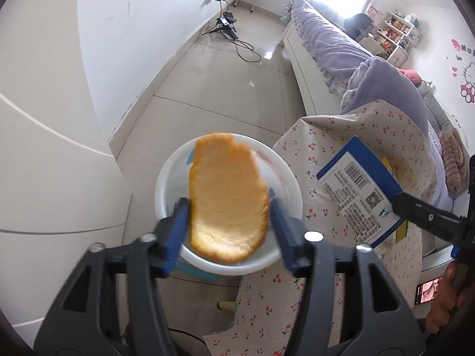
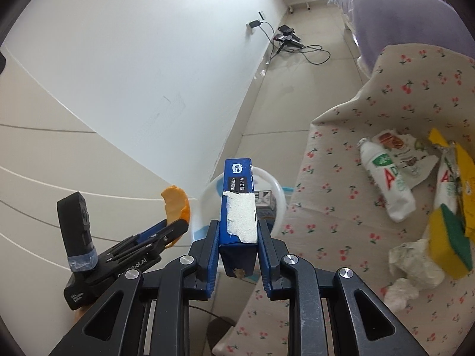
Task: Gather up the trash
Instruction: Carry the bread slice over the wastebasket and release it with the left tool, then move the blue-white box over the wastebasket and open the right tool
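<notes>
My left gripper (image 1: 228,210) is shut on an orange peel (image 1: 227,198) and holds it over a white plastic bin (image 1: 289,184) on the floor. In the right wrist view the peel (image 2: 176,204) and the left gripper (image 2: 175,225) show left of the bin (image 2: 274,187). My right gripper (image 2: 239,231) is shut on a flat blue carton (image 2: 239,201), held above the bin's near side. The carton (image 1: 360,195) also shows in the left wrist view, over the table edge. Two white bottles (image 2: 386,184), wrappers, a yellow-green sponge (image 2: 449,237) and crumpled tissue (image 2: 415,264) lie on the table.
The table wears a cherry-print cloth (image 2: 341,216) to the right of the bin. A white wall (image 2: 133,74) is at left. A bed with a purple cover (image 1: 335,41) lies beyond the table. Cables and a tripod (image 1: 228,26) lie on the tiled floor farther off.
</notes>
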